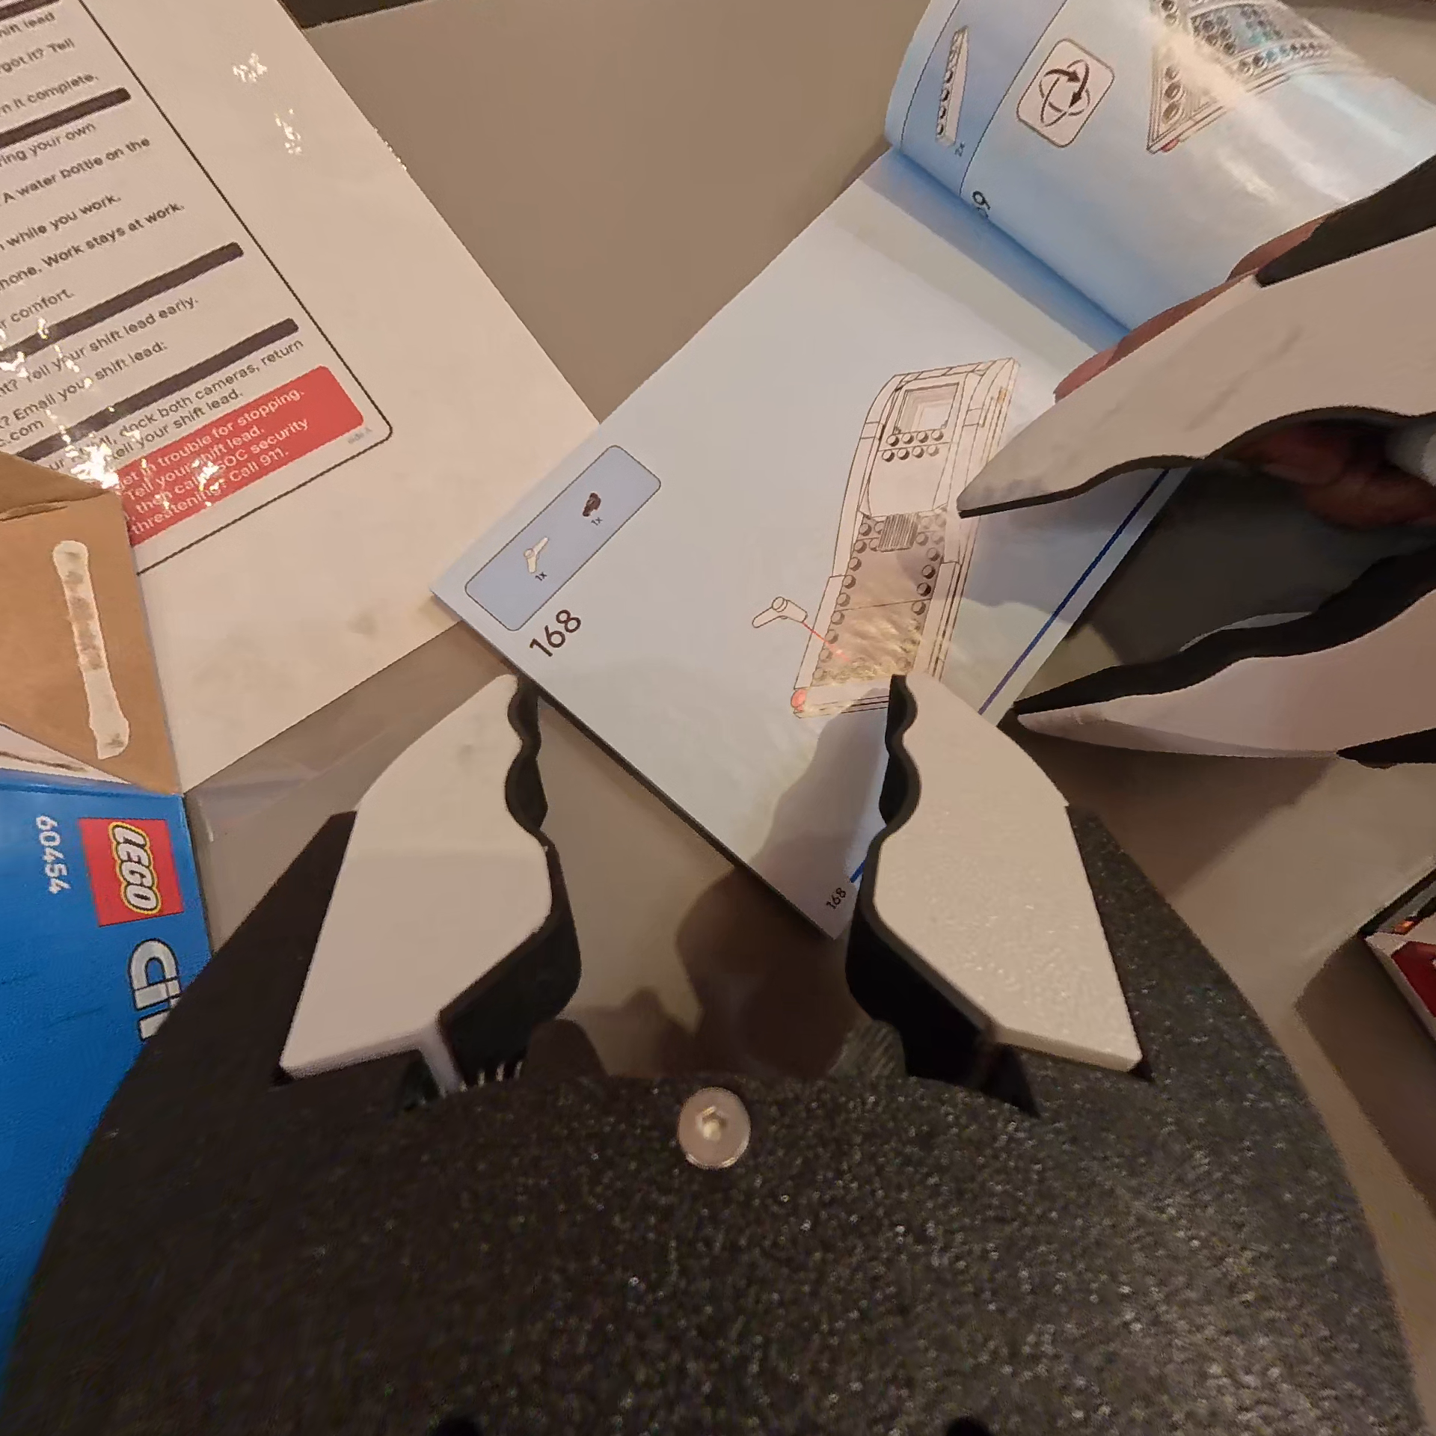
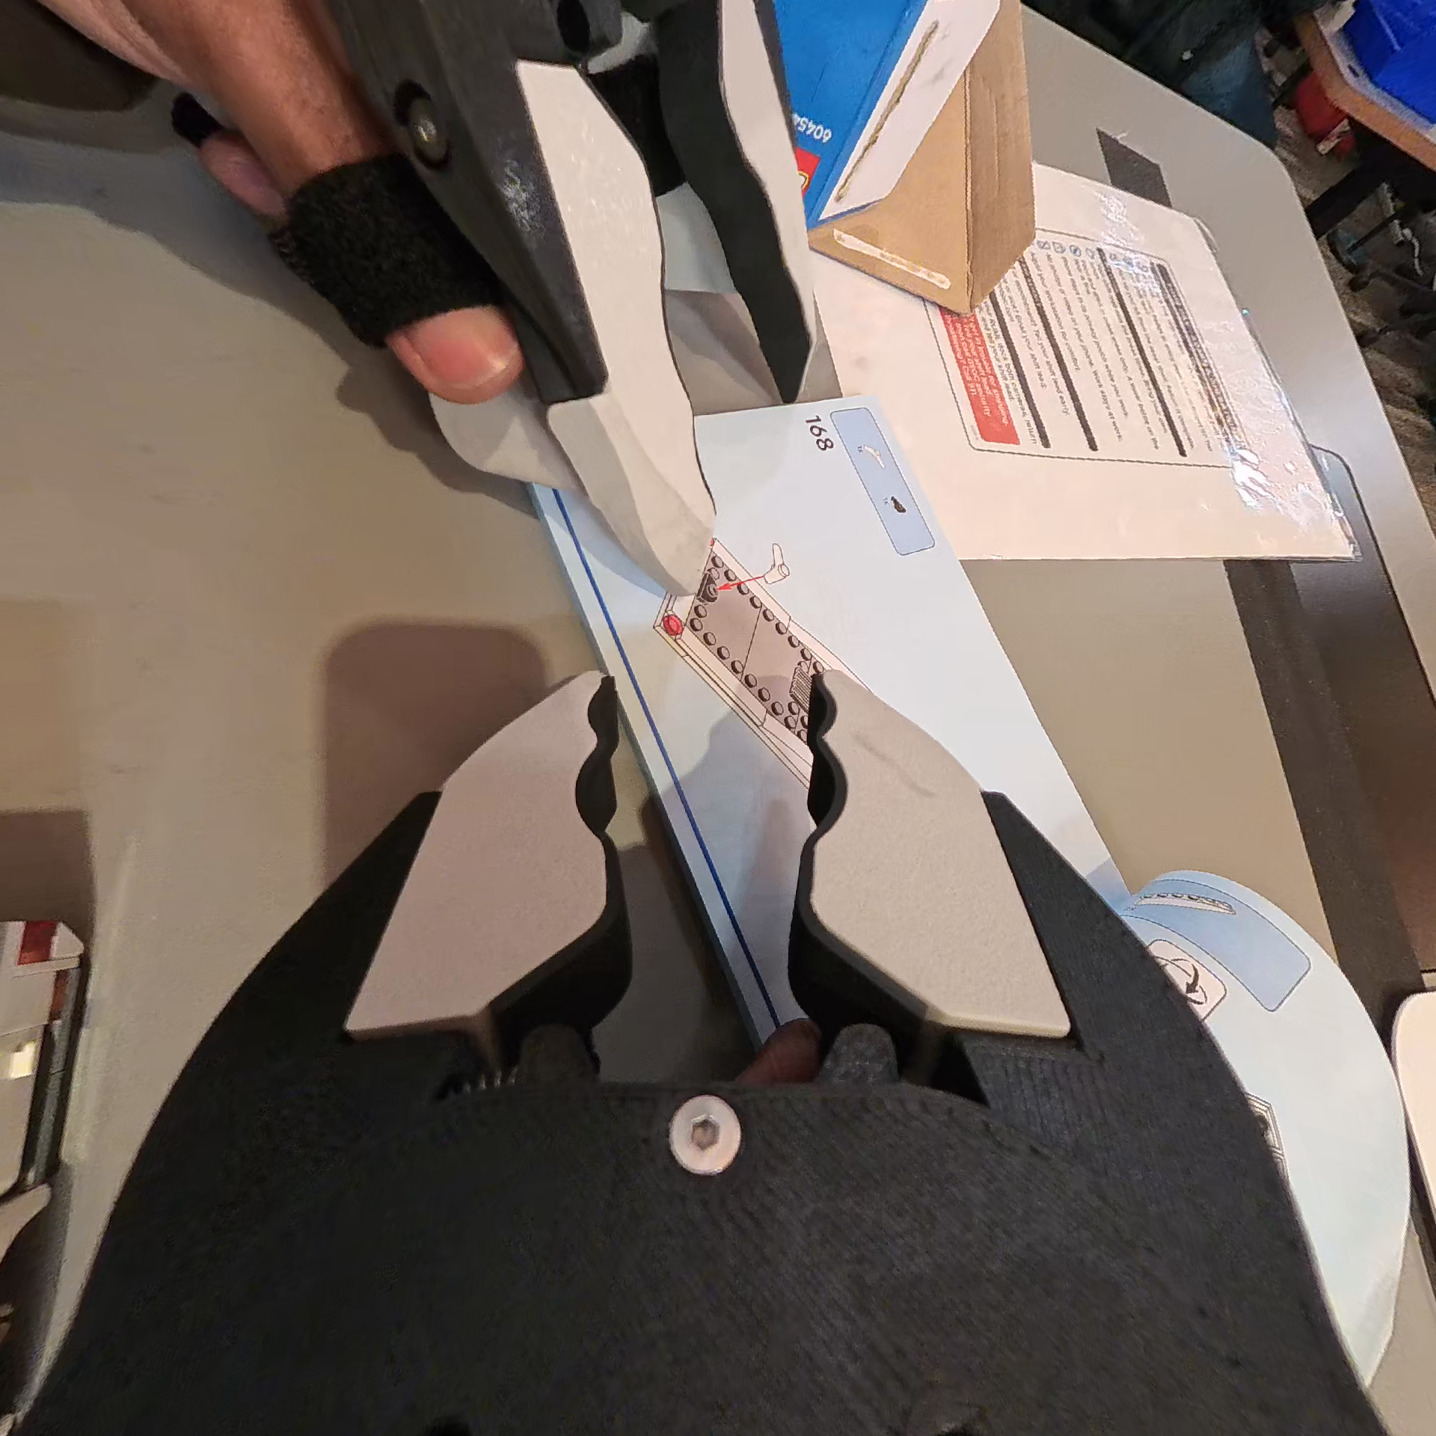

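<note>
Hovering over one open booklet point(image 1: 699, 622), two claws: left claw point(image 1: 707, 691) wide, right claw point(image 2: 711, 688) narrower, both bare.

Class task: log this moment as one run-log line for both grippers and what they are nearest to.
left gripper: open, over instruction booklet | right gripper: open, over same booklet page | nearby: blue toy box, laminated sheet
</note>
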`<state>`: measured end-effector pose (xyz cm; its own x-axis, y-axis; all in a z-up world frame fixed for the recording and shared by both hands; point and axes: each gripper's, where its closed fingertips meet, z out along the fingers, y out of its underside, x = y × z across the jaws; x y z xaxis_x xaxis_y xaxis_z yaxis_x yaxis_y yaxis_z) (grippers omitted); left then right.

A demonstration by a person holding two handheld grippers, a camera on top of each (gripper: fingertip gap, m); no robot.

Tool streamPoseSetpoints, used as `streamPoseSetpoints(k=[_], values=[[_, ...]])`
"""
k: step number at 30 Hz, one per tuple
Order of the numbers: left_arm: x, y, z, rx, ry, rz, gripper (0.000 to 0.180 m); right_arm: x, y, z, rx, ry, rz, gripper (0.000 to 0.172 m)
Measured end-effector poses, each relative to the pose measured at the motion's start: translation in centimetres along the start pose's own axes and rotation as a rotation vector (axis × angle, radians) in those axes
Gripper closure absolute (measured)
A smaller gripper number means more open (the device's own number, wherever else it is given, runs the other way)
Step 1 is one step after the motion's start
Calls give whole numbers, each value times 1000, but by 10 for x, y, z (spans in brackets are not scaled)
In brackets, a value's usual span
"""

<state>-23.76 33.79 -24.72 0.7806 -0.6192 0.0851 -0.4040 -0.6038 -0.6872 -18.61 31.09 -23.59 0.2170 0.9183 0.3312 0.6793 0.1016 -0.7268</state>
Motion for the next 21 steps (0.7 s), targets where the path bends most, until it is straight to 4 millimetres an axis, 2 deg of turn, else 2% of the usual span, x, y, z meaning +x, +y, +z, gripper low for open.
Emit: streamPoseSetpoints(k=[21], values=[[1, -1, 0, 2, -5, 15, 95, 0, 0, 0, 0, -2, 0, 125]])
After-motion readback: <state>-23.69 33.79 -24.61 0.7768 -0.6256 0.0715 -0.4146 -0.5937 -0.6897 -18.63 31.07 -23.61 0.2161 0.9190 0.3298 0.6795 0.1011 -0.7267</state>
